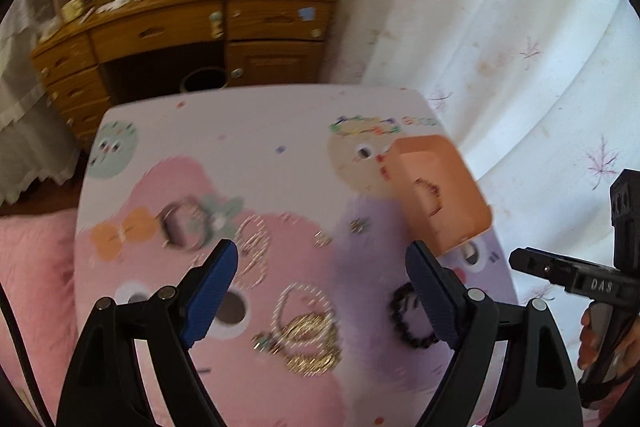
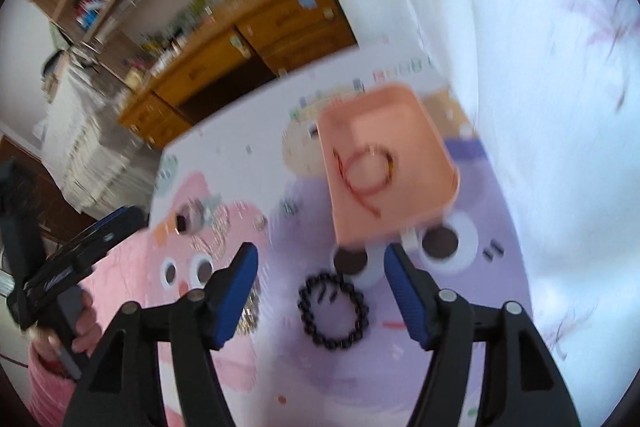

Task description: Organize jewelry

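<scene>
A peach tray (image 2: pixel 400 215) stands at the right of a cartoon-print table (image 1: pixel 248 131), with a red cord bracelet (image 2: pixel 368 171) lying in it. My right gripper (image 2: pixel 322 255) hovers open over a black bead bracelet (image 2: pixel 334 311), which lies flat on the table, and the pads do not touch it. In the left wrist view that bracelet (image 1: pixel 412 319) shows beside the right finger. My left gripper (image 1: pixel 322 255) is open and empty above a heap of gold chains (image 1: pixel 308 339). A silver chain (image 1: pixel 252 251) and a blurred bangle (image 1: pixel 184 227) lie further left.
A wooden desk with drawers (image 1: pixel 180 35) stands behind the table. White flowered curtain (image 1: pixel 500 47) hangs along the right side. Pink bedding (image 1: pixel 32 267) lies at the left. A hand (image 2: pixel 84 323) holds the left tool at the left edge of the right wrist view.
</scene>
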`<move>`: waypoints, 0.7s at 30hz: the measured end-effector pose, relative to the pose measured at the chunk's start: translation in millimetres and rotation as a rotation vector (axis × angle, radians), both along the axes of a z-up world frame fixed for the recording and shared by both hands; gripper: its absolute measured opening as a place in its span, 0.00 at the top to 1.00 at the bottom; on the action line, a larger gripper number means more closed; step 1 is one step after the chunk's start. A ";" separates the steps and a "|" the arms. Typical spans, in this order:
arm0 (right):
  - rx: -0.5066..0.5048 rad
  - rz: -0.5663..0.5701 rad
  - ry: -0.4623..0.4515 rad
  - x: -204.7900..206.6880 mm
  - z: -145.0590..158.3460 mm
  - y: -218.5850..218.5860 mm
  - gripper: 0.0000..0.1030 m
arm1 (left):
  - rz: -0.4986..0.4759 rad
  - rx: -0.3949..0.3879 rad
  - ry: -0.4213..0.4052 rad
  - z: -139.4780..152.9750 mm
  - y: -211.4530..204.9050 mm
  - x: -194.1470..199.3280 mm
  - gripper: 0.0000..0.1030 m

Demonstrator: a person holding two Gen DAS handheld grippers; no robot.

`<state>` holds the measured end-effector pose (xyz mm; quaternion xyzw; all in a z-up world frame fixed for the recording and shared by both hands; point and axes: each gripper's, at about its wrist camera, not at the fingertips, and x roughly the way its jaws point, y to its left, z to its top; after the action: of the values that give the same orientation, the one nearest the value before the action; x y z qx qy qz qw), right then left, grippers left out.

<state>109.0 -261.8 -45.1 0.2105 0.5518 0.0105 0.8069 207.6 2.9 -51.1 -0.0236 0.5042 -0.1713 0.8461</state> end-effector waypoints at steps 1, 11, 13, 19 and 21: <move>0.009 -0.002 0.055 1.8 -9.6 2.4 0.35 | 0.023 0.008 0.021 -7.2 9.0 -4.4 0.18; 0.082 -0.135 0.376 -9.6 -75.5 1.0 0.35 | 0.057 0.026 0.095 -61.1 43.0 -48.2 0.18; 0.102 -0.172 0.413 -14.4 -85.8 -1.1 0.35 | 0.055 0.031 0.103 -71.4 38.3 -49.0 0.18; 0.082 -0.264 0.475 -27.2 -104.2 0.9 0.38 | 0.114 -0.048 0.221 -108.8 41.9 -34.0 0.20; 0.058 -0.272 0.477 -28.5 -108.5 4.3 0.46 | 0.136 -0.074 0.257 -120.3 43.3 -25.8 0.28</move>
<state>80.5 -257.5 -153.6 0.3022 0.6925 -0.1321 0.6416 181.9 46.2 -171.4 -0.1106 0.5989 -0.1273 0.7829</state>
